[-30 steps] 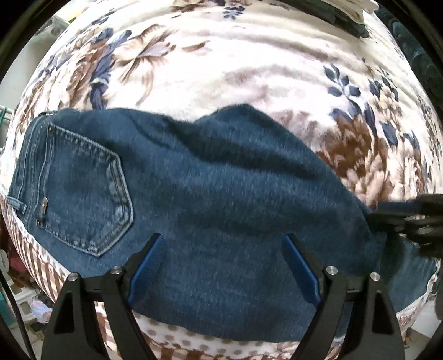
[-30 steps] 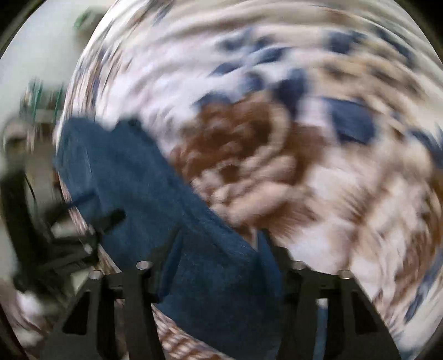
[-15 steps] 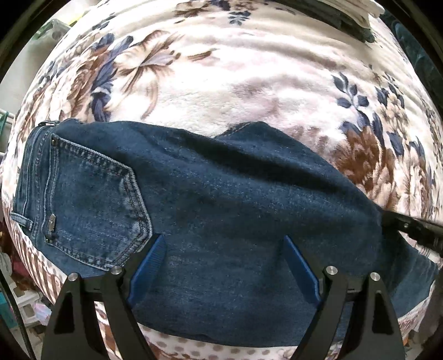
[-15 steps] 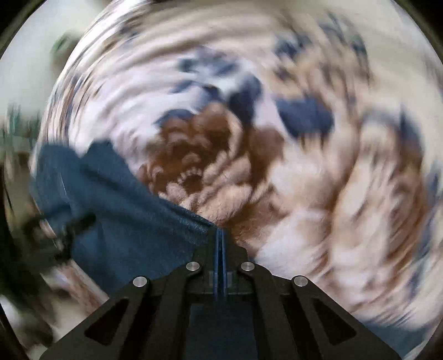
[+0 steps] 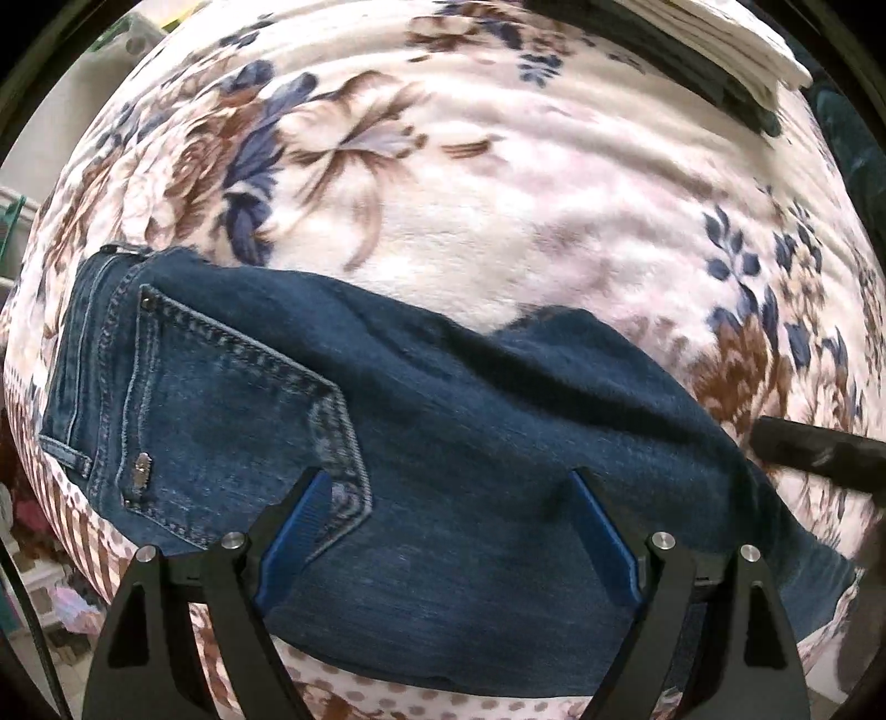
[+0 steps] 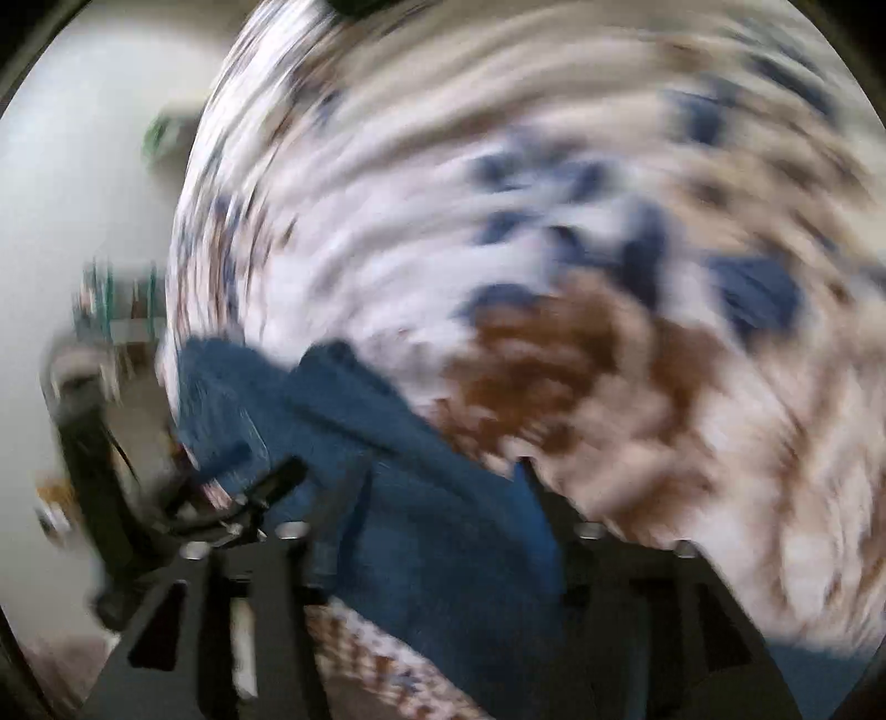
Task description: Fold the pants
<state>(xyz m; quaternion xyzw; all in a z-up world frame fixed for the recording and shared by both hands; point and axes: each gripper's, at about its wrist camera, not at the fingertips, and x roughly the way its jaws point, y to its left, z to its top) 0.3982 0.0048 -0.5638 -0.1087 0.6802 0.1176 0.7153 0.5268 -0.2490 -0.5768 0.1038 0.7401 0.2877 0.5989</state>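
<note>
Dark blue jeans (image 5: 476,443) lie folded on a floral blanket (image 5: 498,210), back pocket (image 5: 232,421) to the left. My left gripper (image 5: 451,520) points straight down over the denim, open, its blue pads (image 5: 296,531) clear of the cloth. At the jeans' right end a dark finger of my right gripper (image 5: 803,448) shows. The right wrist view is blurred. There my right gripper (image 6: 443,526) has its jaws opening, with the denim (image 6: 443,543) lying between the fingers but not pinched. My left gripper (image 6: 243,493) appears at the left.
A stack of white and dark folded cloth (image 5: 736,50) sits at the blanket's far right. The bed's near edge (image 5: 387,698) runs just below the jeans. A pale wall (image 6: 83,221) and blurred furniture (image 6: 111,310) lie beyond the bed's left side.
My right gripper shut on the jeans' edge half a second ago and now stands apart again. The raised far fold of denim has dropped flatter. My left gripper shifted along the jeans.
</note>
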